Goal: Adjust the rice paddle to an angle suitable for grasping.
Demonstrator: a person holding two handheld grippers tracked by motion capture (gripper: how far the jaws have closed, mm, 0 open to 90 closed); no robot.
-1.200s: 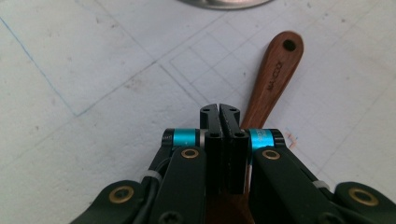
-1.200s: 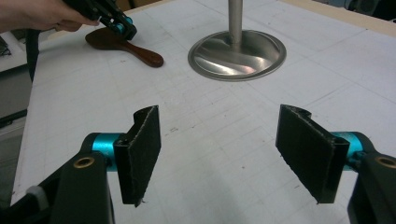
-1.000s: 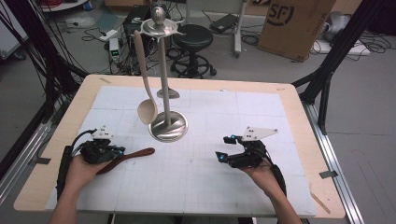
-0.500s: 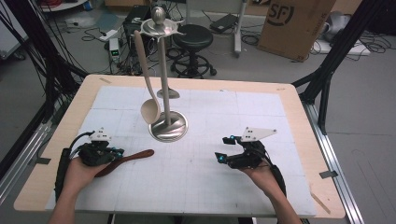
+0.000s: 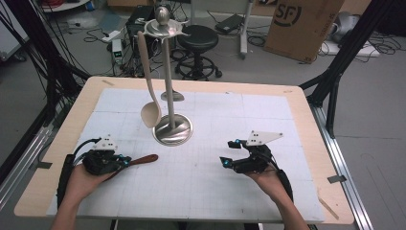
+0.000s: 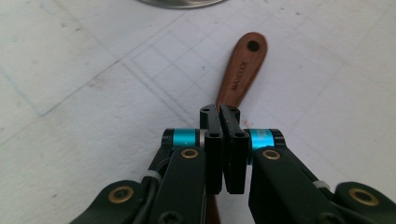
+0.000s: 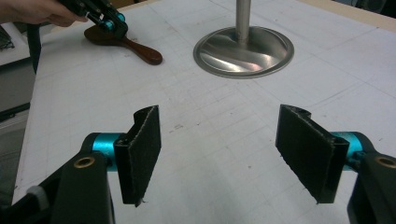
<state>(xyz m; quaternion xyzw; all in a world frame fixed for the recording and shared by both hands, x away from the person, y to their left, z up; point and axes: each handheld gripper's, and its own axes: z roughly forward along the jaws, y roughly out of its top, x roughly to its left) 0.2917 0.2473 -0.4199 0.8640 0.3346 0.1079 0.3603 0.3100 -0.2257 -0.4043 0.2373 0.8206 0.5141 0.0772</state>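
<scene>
At lower left, the left tongs [image 5: 125,162] are clamped on the brown wooden utensil [image 5: 143,159]; at lower right, the right tongs [image 5: 229,162] stand apart over the desk [image 5: 201,191].

Even, soft overhead light with faint shadows; glare streaks the steel stand base [image 7: 243,50]. The high view looks slightly soft, perhaps from low resolution.

A white gridded table [image 5: 287,124] carries a steel stand [image 5: 172,130] and a wooden utensil [image 5: 143,159].
</scene>
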